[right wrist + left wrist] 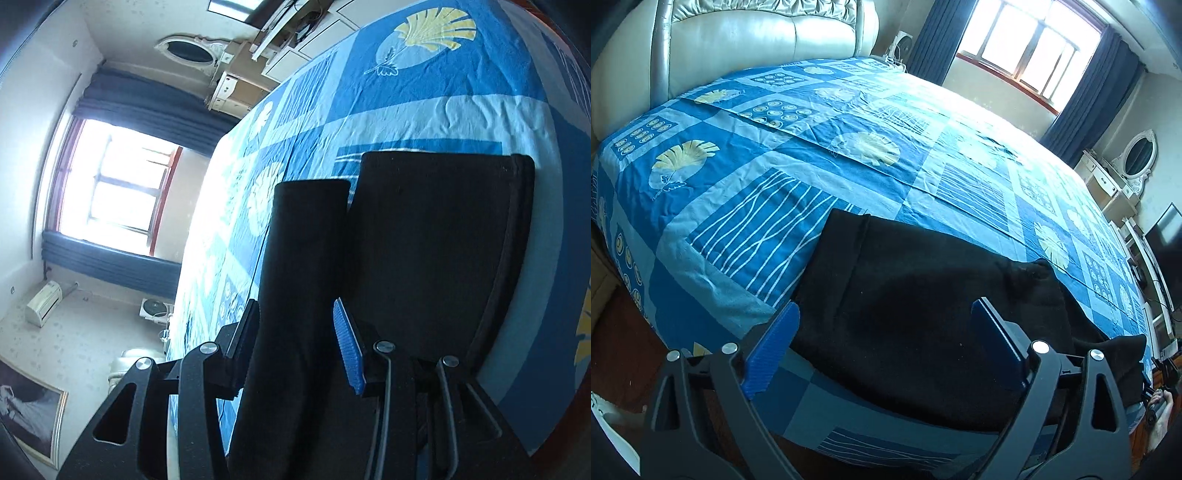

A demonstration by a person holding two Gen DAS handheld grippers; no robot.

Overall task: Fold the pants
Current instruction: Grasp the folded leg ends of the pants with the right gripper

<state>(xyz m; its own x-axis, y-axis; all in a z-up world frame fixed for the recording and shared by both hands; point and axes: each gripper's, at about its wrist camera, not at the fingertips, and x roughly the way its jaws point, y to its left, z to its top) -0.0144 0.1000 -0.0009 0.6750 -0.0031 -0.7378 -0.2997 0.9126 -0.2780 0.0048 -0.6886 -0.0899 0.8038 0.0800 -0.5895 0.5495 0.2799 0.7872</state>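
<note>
Black pants (916, 295) lie on the blue patterned bedspread (798, 147) near the bed's front edge. My left gripper (886, 317) is open, its blue pads (775, 347) wide apart just above the pants' near side, holding nothing. In the right wrist view, rolled sideways, the pants (424, 240) lie as a folded panel with a raised leg strip (295, 277). My right gripper (295, 314) has its pads (347, 347) on either side of that strip; whether they pinch it I cannot tell.
A cream padded headboard (757, 37) stands at the bed's far end. A window (1034, 48) with dark blue curtains, a white dresser with an oval mirror (1137, 155) and a TV (1167, 236) line the right side. The bedspread (424, 110) stretches beyond the pants.
</note>
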